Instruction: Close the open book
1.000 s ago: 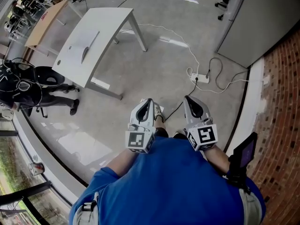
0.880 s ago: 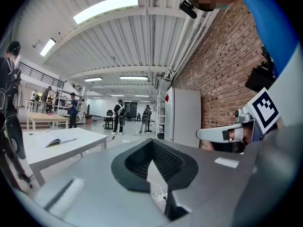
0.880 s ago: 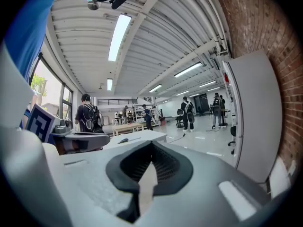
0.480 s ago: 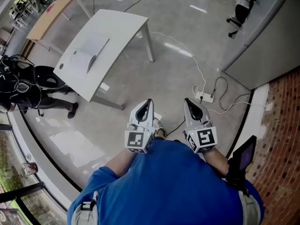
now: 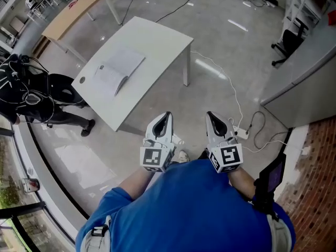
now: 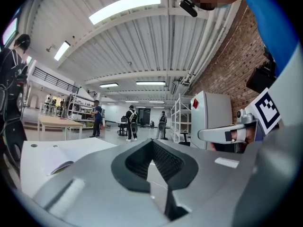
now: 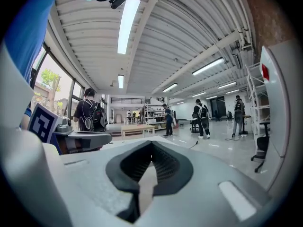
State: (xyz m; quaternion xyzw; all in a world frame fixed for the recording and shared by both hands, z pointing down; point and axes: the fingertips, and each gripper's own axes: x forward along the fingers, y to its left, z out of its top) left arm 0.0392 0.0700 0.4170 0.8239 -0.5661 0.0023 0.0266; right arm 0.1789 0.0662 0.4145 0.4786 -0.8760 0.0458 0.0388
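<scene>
Holding my left gripper [image 5: 166, 117] and right gripper [image 5: 210, 117] pinched together and empty; the book [image 5: 116, 70] lies open on the white table [image 5: 157, 41], well ahead of me; closing not yet begun.

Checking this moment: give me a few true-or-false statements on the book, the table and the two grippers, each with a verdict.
1. The book lies open on the white table. True.
2. The left gripper grips the book. False: it is held in the air short of the table, with nothing between its jaws.
3. The right gripper has its jaws together. True.
4. The power strip lies on the table beside the book. False: it lies on the floor, near the right gripper.
</scene>
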